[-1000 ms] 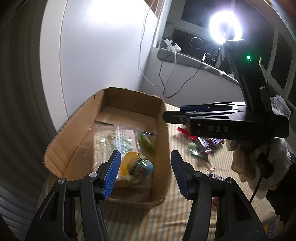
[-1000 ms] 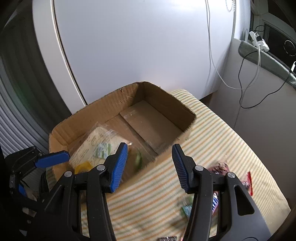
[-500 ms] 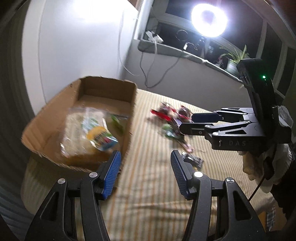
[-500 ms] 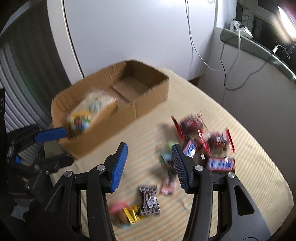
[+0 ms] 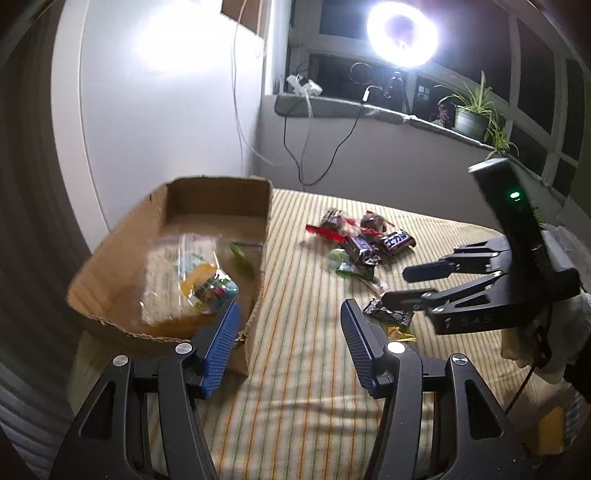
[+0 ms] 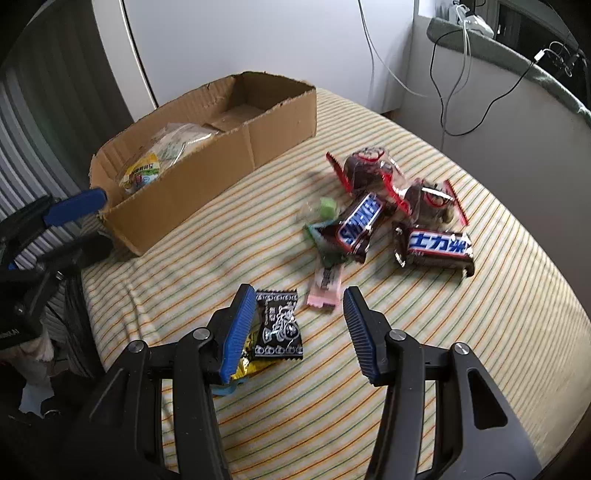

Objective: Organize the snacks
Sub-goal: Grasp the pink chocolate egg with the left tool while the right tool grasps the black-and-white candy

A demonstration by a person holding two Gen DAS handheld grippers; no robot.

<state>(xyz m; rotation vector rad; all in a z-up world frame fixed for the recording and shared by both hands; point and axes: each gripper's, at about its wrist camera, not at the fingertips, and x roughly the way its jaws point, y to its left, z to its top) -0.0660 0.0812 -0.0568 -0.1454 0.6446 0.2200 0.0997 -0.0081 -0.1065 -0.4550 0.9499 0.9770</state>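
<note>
A cardboard box (image 6: 236,155) (image 5: 258,295) holds a clear bag of snacks (image 5: 177,280) and a yellow packet (image 6: 142,173). Loose snacks lie on the striped cloth: two Snickers bars (image 6: 358,225) (image 6: 436,247), two red-edged chocolate packs (image 6: 365,166), a green candy (image 6: 328,208), a pink stick (image 6: 325,288), a black packet (image 6: 279,325) and a yellow wrapper (image 6: 251,363). My right gripper (image 6: 299,328) is open and empty, just above the black packet. My left gripper (image 5: 288,350) is open and empty by the box's near corner. The right gripper also shows in the left view (image 5: 417,286).
The striped cloth (image 6: 461,350) covers a rounded table against a white wall. Cables hang down the wall (image 5: 295,147). A window sill (image 5: 369,110) holds a bright ring lamp (image 5: 402,33) and a potted plant (image 5: 472,118).
Both grippers have pulled back from the box and swung to the right. The right gripper now hangs over the loose snacks on the cloth. Both stay open and empty.
</note>
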